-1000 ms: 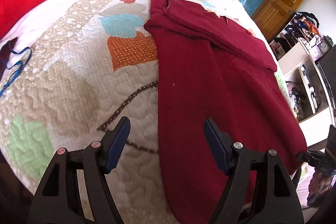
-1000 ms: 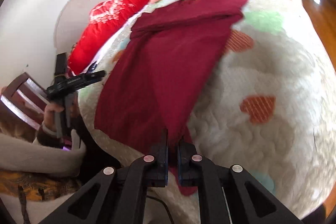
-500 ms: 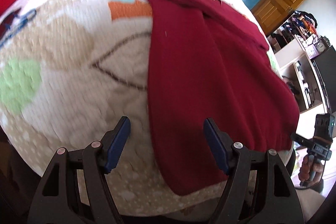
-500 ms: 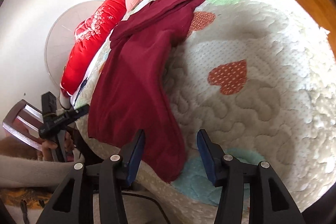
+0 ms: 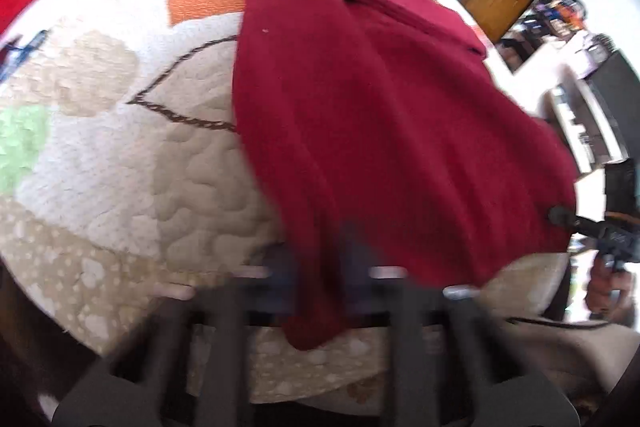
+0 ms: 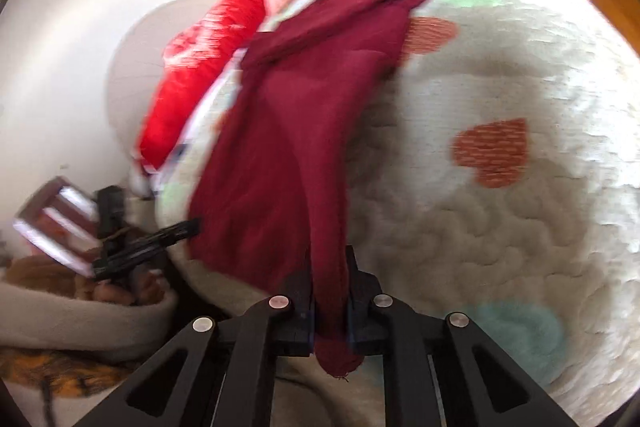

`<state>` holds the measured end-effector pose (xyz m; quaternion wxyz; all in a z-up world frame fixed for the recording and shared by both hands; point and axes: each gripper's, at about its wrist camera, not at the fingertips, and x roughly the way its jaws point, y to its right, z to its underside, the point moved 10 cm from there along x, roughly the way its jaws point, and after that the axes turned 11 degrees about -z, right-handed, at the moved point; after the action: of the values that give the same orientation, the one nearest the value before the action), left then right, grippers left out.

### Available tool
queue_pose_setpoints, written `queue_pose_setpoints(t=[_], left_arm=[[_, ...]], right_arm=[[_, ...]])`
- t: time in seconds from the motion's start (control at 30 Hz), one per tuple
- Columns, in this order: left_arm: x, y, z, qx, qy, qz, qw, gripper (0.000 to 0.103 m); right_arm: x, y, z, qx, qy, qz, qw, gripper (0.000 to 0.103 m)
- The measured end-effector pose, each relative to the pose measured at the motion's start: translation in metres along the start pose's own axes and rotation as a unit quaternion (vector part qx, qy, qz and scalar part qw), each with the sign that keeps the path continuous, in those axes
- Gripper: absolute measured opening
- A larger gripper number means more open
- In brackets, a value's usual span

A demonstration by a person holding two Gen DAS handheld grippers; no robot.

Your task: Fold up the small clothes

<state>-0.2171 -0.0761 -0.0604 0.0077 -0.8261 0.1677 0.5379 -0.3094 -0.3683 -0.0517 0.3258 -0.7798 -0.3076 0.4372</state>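
Lifting both pinched hem corners of the dark red knit garment (image 5: pixel 380 99) on the quilted patchwork bedspread (image 5: pixel 120 167) evenly suits the clamped left gripper (image 5: pixel 320 267) and right gripper (image 6: pixel 329 291).

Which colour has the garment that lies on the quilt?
Dark red, plain. The garment shows best in the left wrist view.

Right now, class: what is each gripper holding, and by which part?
Each holds the maroon garment: right gripper and left gripper each clamp a near bottom corner.
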Motion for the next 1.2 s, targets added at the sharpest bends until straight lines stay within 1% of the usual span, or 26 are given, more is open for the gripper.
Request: queue_pose_setpoints(t=[0.03, 0.1, 0.17, 0.23, 0.27, 0.33, 0.37, 0.4, 0.47, 0.57, 0.63, 0.7, 0.8, 0.93, 1.03, 1.1, 1.2], left_arm=[[-0.005, 0.0, -0.002, 0.002, 0.0, 0.011, 0.9999, 0.011], [-0.019, 0.0, -0.006, 0.024, 0.014, 0.007, 0.9996, 0.011], [-0.03, -0.001, -0.007, 0.041, 0.025, 0.002, 0.9989, 0.011], [-0.033, -0.008, -0.003, 0.048, 0.025, -0.011, 0.9985, 0.01], [-0.03, -0.013, -0.001, 0.047, 0.022, -0.019, 0.9985, 0.01], [-0.022, -0.023, 0.003, 0.039, 0.008, -0.03, 0.9988, 0.01], [-0.02, -0.026, 0.005, 0.034, 0.004, -0.029, 0.999, 0.01], [-0.019, -0.026, 0.007, 0.033, 0.003, -0.03, 0.999, 0.01], [-0.019, -0.026, 0.01, 0.038, 0.007, -0.037, 0.9986, 0.01], [-0.016, -0.025, 0.013, 0.044, 0.006, -0.054, 0.9975, 0.01], [-0.013, -0.024, 0.013, 0.047, 0.005, -0.067, 0.9966, 0.011], [-0.012, -0.022, 0.013, 0.05, 0.005, -0.079, 0.9956, 0.013], [-0.009, -0.022, 0.009, 0.046, 0.007, -0.096, 0.9943, 0.019], [-0.008, -0.024, 0.01, 0.035, 0.006, -0.098, 0.9946, 0.02], [-0.007, -0.026, 0.01, 0.035, 0.006, -0.104, 0.9939, 0.027], [-0.006, -0.026, 0.01, 0.035, 0.007, -0.11, 0.9933, 0.035], [-0.005, -0.026, 0.01, 0.031, 0.007, -0.112, 0.9932, 0.035]], right_arm=[[-0.001, -0.008, 0.002, -0.006, -0.002, -0.013, 1.0, 0.009], [0.001, -0.027, 0.005, -0.021, -0.01, -0.038, 0.999, 0.009], [0.004, -0.04, 0.011, -0.037, -0.025, -0.046, 0.998, 0.009], [0.008, -0.037, 0.016, -0.05, -0.034, -0.027, 0.998, 0.009], [0.01, -0.03, 0.018, -0.044, -0.036, -0.015, 0.998, 0.009], [0.011, -0.009, 0.019, -0.015, -0.031, 0.004, 0.999, 0.009], [0.01, 0.006, 0.018, 0.0, -0.024, 0.031, 0.999, 0.009], [0.009, 0.012, 0.019, 0.007, -0.021, 0.039, 0.999, 0.009], [0.009, 0.016, 0.019, 0.023, -0.017, 0.027, 0.999, 0.01], [0.01, 0.013, 0.021, 0.028, -0.02, 0.015, 0.999, 0.024], [0.013, 0.004, 0.021, 0.018, -0.022, 0.009, 1.0, 0.04], [0.008, 0.001, 0.022, 0.004, -0.027, 0.009, 1.0, 0.044], [0.01, -0.003, 0.022, -0.005, -0.035, 0.02, 0.999, 0.044], [0.011, -0.005, 0.022, 0.002, -0.032, 0.018, 0.999, 0.044], [0.01, -0.007, 0.025, -0.001, -0.036, 0.018, 0.999, 0.044], [0.007, -0.005, 0.025, 0.001, -0.037, 0.018, 0.999, 0.044], [0.007, -0.005, 0.025, 0.002, -0.039, 0.017, 0.999, 0.044]])
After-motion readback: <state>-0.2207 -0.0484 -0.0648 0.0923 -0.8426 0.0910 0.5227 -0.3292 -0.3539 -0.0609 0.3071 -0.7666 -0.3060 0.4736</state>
